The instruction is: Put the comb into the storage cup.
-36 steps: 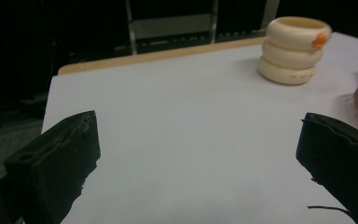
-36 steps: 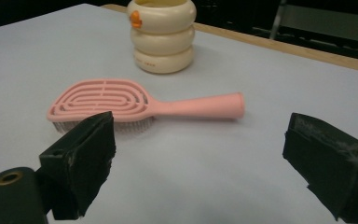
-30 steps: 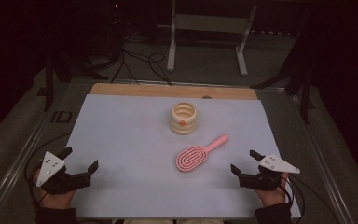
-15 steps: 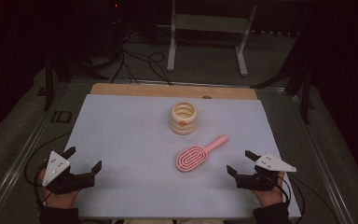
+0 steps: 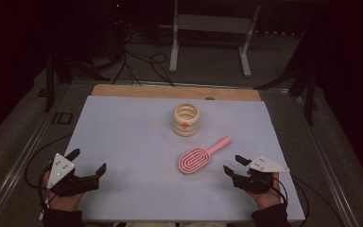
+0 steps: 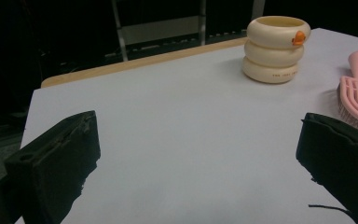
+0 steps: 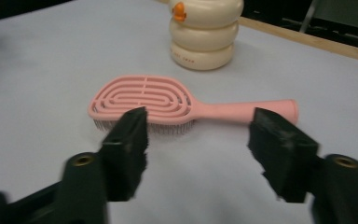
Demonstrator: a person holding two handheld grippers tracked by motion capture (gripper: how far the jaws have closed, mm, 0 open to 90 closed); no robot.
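A pink hairbrush (image 5: 198, 158) lies bristles down on the white table sheet (image 5: 123, 142), its handle pointing away to the right. Behind it stands a cream holder of stacked rings (image 5: 185, 119) with an orange mark. My right gripper (image 5: 233, 163) rests just right of the brush head. It is open, its jaws have just been closing, and nothing is between them. In the right gripper view the brush (image 7: 144, 98) lies beyond the jaws, apart from them. My left gripper (image 5: 87, 161) sits at the near left, wide open and empty, far from both objects.
A wooden strip (image 5: 170, 91) runs along the table's far edge. Beyond it, cables (image 5: 142, 61) lie on the dark floor beside a metal stand (image 5: 208, 38). The left gripper view has the holder (image 6: 274, 49) and the brush head (image 6: 356, 93) at its far right.
The right gripper's jaws stand closer together than before, with nothing between them. Both hands have stayed almost in place.
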